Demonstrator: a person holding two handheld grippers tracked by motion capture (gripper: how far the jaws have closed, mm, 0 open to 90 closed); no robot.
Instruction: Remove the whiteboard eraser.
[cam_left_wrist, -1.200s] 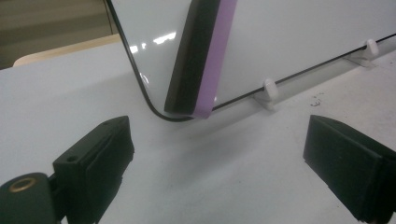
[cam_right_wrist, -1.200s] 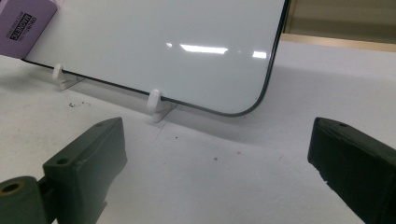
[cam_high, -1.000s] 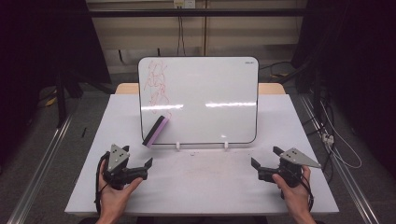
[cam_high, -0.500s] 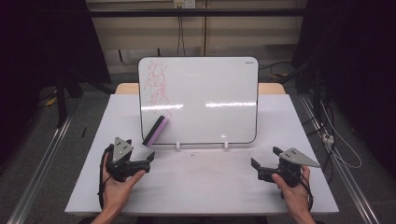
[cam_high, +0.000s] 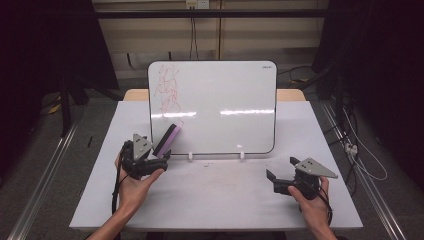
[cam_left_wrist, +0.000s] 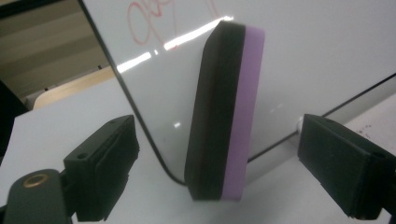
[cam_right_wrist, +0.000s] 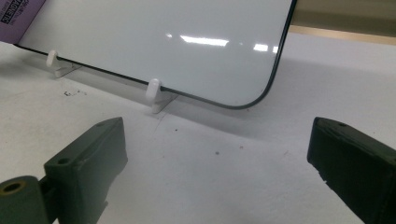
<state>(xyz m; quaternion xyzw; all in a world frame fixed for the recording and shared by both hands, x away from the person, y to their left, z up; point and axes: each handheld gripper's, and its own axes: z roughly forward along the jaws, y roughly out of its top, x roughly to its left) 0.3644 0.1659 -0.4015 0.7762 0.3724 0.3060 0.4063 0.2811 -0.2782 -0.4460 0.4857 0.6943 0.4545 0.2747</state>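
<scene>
We note our left gripper (cam_high: 156, 159) has advanced since the earlier frame, jaws closing slightly yet released, the eraser (cam_left_wrist: 224, 112) standing lengthwise between them, untouched.

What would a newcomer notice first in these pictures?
The whiteboard stands propped mid-table, with red scribbles down its left side. A purple-and-black eraser leans against its lower left corner, between the open jaws of the left claw. The right claw rests open on the table.

Left gripper (cam_high: 159, 159) at purple eraser (cam_high: 167, 140) against whiteboard (cam_high: 220, 100), right gripper (cam_high: 274, 181) apart
</scene>
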